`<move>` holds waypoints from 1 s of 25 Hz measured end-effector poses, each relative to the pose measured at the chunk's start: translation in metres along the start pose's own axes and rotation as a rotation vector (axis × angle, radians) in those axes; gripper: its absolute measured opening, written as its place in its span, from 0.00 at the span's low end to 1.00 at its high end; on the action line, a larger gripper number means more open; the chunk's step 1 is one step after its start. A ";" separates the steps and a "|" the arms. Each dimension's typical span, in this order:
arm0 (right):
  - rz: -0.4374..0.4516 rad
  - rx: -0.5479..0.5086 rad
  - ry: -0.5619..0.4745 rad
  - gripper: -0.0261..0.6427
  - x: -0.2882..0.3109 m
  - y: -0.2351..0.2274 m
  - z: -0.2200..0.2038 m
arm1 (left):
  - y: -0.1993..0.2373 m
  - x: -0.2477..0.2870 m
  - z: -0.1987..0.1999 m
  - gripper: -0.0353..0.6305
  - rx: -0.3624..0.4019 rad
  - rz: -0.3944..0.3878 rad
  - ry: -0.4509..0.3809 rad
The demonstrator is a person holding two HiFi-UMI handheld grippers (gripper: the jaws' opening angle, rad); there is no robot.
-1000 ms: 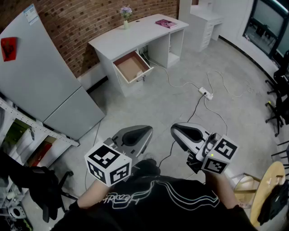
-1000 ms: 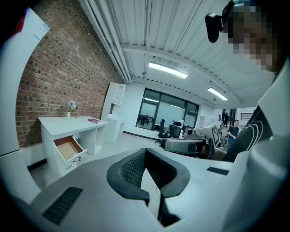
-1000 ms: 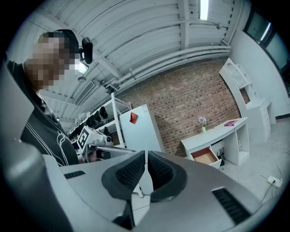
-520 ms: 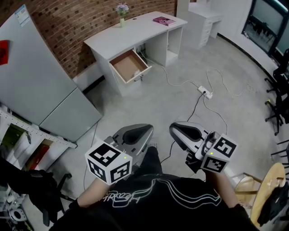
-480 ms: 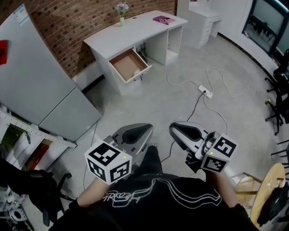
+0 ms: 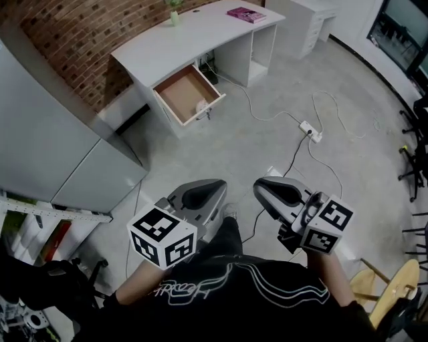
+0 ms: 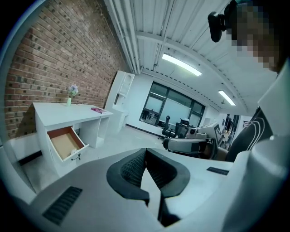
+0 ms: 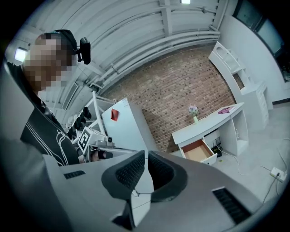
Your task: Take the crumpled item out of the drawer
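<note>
Both tongs are being held low over the grey floor [image 6: 254, 147], side by side and well apart from the white worktop [image 6: 194, 33]. The left tongs [image 6: 200, 194] are being held closed, pad against pad, with nothing gripped. The right tongs [image 6: 277, 192] are being held closed and empty as well. The drawer [image 6: 179, 92] is being seen pulled out from under the worktop's front edge, toward its left end in the head view. The crumpled item [image 6: 201, 106], small and white, is being seen inside it, in the front right corner. A pink book [image 6: 245, 14] is being carried at the worktop's right end.
</note>
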State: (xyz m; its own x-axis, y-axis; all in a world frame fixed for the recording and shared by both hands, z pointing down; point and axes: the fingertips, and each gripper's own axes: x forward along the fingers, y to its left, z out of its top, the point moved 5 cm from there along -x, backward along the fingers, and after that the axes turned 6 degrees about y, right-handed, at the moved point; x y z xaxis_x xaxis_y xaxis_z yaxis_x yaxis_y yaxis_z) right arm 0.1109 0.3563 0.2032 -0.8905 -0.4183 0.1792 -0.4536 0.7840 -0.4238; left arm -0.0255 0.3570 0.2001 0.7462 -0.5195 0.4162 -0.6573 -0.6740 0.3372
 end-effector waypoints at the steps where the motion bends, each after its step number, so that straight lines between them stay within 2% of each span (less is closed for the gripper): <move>1: 0.000 0.015 0.004 0.12 0.010 -0.022 0.009 | 0.018 0.015 0.011 0.09 -0.012 0.003 0.007; 9: 0.003 0.104 0.047 0.12 0.103 -0.183 0.073 | 0.171 0.118 0.089 0.09 -0.114 0.031 0.048; 13: -0.005 0.131 0.064 0.12 0.132 -0.242 0.086 | 0.228 0.155 0.110 0.09 -0.114 0.046 0.064; 19: 0.001 0.119 0.094 0.12 0.175 -0.293 0.095 | 0.291 0.186 0.118 0.09 -0.090 0.081 0.084; 25: 0.047 0.145 0.150 0.12 0.218 -0.325 0.094 | 0.356 0.209 0.117 0.09 -0.108 0.165 0.119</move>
State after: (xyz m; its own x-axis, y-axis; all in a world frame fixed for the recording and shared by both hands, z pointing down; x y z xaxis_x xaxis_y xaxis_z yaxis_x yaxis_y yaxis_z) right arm 0.0678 -0.0333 0.2966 -0.9111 -0.3014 0.2813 -0.4107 0.7225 -0.5562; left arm -0.0914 -0.0529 0.3083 0.6144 -0.5476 0.5680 -0.7814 -0.5217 0.3424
